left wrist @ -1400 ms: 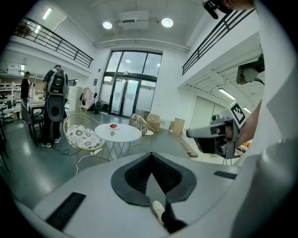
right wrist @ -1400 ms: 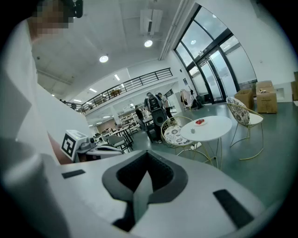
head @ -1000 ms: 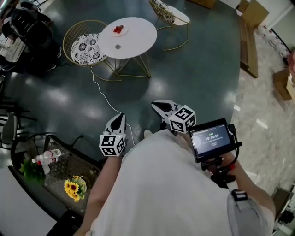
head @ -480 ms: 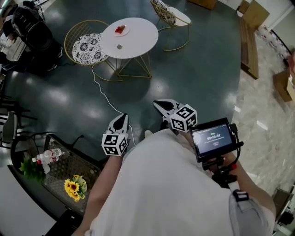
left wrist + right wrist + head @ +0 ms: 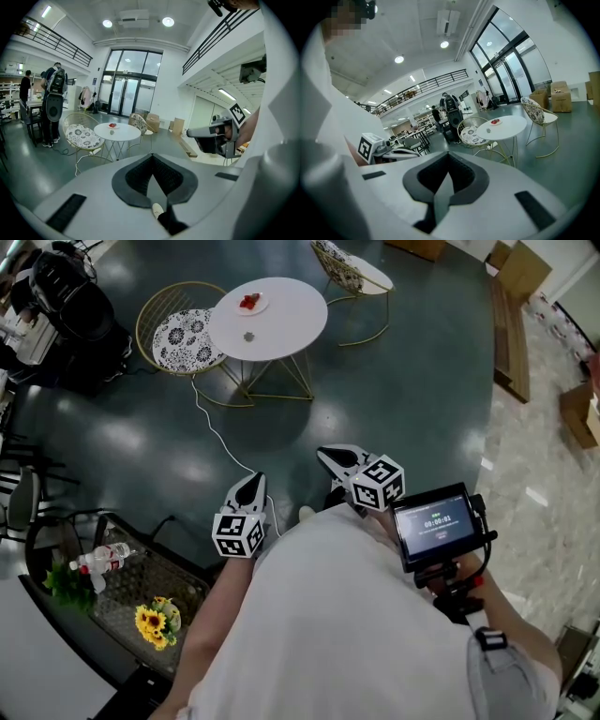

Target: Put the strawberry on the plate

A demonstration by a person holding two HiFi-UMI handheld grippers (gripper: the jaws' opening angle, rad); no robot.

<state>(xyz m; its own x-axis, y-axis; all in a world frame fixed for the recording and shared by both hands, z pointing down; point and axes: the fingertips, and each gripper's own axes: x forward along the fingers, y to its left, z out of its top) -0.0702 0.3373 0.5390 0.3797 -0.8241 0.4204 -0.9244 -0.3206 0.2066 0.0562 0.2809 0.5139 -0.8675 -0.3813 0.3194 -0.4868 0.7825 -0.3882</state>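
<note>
Strawberry (image 5: 248, 302): red, apparently already on the plate (image 5: 261, 305), on the round white bench (image 5: 286, 320), well apart from us. Left tool (image 5: 251, 480), right tool (image 5: 325, 455): closed, empty. We judge no placing under way; next, approach and check.

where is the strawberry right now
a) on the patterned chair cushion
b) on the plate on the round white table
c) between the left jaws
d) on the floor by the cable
b: the head view shows the red strawberry lying on the plate near the far edge of the table.
</note>
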